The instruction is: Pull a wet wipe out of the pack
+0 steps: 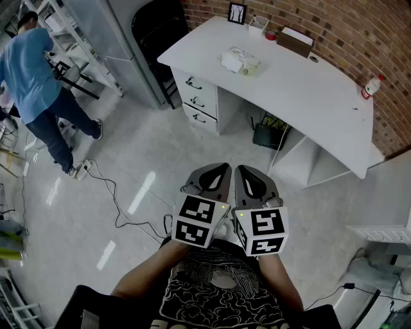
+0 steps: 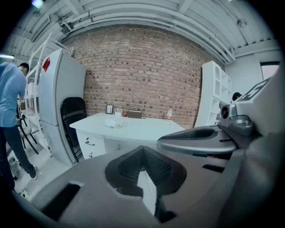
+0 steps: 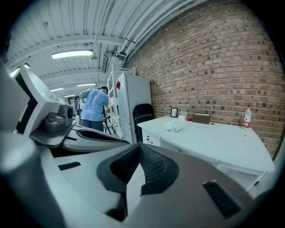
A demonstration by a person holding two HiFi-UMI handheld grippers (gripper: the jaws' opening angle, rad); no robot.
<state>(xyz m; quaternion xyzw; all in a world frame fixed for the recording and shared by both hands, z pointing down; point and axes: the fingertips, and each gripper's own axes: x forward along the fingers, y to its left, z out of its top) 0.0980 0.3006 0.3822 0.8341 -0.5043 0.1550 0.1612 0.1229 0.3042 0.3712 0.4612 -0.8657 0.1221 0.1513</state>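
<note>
Both tongs were closed and held nothing. My left tongs and my right tongs sat side by side, almost touching, close in front of my chest. In each gripper view the jaws met at the tips, with only the hollow of the pads behind them.

The wet wipe pack lay well away from both tongs, on the white desk, toward the desk's left end. A crumpled bit of white was on top of it.

Behind the pack, along the brick wall, stood a small picture frame, a white cup and a brown box. At the far right end of the desk, near the wall, stood a bottle with a red cap. Under the left end of the desk was a set of drawers with dark handles.

To the left of the desk stood a black chair, and beside that a tall grey cabinet. A black cable trailed across the pale floor between me and the desk. At the far left a person in a blue shirt was bent toward some white shelving, turned away from me.
</note>
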